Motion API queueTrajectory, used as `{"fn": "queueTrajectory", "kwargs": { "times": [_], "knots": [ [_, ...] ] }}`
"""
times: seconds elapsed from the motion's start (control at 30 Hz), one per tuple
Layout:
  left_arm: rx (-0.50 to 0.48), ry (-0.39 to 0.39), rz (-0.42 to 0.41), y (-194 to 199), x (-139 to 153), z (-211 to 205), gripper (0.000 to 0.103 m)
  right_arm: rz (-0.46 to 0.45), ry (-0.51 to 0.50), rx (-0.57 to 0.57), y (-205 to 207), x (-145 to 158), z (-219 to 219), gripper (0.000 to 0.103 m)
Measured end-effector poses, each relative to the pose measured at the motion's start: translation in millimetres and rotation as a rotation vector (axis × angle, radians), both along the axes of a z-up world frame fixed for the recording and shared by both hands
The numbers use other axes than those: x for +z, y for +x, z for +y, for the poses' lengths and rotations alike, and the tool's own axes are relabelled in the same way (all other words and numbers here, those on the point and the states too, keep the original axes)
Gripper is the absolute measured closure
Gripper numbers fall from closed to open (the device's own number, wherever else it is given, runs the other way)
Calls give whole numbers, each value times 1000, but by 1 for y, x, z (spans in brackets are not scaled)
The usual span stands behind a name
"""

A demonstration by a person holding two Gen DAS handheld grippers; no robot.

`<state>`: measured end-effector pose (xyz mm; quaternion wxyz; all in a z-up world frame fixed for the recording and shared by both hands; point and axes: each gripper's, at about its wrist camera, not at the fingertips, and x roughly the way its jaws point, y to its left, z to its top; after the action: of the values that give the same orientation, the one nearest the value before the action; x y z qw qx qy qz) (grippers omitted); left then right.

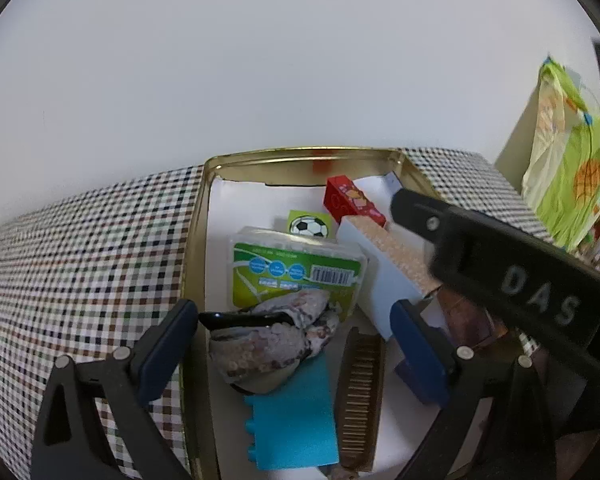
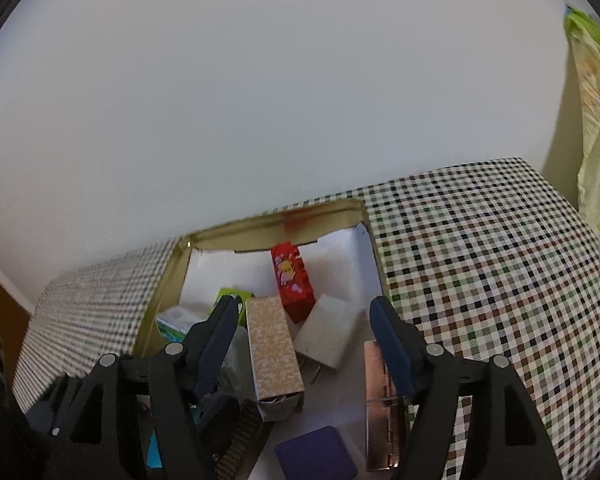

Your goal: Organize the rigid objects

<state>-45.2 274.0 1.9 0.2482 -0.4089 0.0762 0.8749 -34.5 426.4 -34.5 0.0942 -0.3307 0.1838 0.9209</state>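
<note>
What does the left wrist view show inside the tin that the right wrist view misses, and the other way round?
Left wrist only: a green-labelled clear plastic box, a speckled grey shell and a green football card. Right wrist only: a copper-coloured metal hinge. Both: the gold-rimmed tin, the red cartoon-printed box, the brown comb, and the long gold-patterned box between the open right hand-held gripper pads.

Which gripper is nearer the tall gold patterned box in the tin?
Right. The right gripper has the gold patterned box between its open fingers; the left gripper hovers over the sequined item beside it.
</note>
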Motion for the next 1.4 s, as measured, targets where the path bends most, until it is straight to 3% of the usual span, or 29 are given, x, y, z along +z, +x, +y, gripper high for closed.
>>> {"fn": "queueTrajectory", "kwargs": {
  "times": [0.2, 0.33, 0.5, 0.67, 0.97, 1.1, 1.4],
  "knots": [
    [23, 71, -20, 0, 6, -7, 3, 108, -74, -53, 16, 7, 10, 28],
    [54, 49, 74, 10, 15, -9, 1, 183, -72, -77, 27, 13, 8, 27],
    [113, 12, 180, 16, 22, -16, 1, 230, 16, -109, 36, 21, -5, 27],
    [152, 27, 173, 13, 18, -30, 1, 300, 101, -144, 49, 29, -17, 26],
    [230, -6, 362, 35, 22, -49, 1, 462, 280, -223, 88, 30, -41, 26],
    [236, 50, 381, 40, 25, -56, 1, 528, 310, -279, 107, 33, -48, 14],
    [232, 84, 450, 61, 27, -64, 1, 516, 316, -308, 129, 27, -53, 13]
  ]
}}
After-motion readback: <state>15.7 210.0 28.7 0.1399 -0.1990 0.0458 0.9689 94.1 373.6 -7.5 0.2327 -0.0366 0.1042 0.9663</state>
